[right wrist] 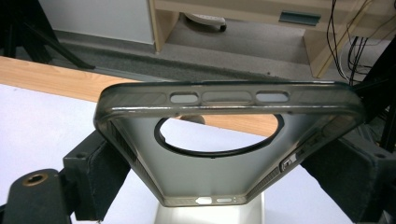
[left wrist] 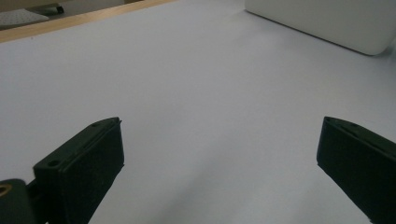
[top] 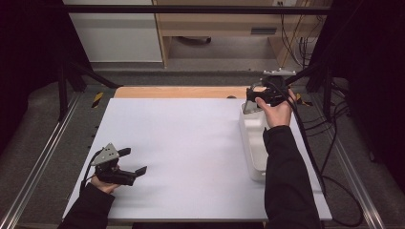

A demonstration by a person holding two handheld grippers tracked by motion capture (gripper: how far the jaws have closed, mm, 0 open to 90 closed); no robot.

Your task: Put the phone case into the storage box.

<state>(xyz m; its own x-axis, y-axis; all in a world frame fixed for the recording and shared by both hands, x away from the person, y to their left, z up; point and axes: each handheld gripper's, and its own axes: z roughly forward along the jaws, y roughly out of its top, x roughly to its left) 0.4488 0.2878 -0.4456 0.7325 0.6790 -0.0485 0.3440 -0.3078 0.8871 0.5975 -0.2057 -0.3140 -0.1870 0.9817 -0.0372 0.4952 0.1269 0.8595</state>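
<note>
1. We see our right gripper raised over the far end of a white tray at the table's right side.
2. Its jaws are clamped on the long edges of a translucent grey phone case, held open side up, with a round ring in its back.
3. Our left gripper rests low over the white table at the near left, jaws spread wide, holding nothing.
</note>
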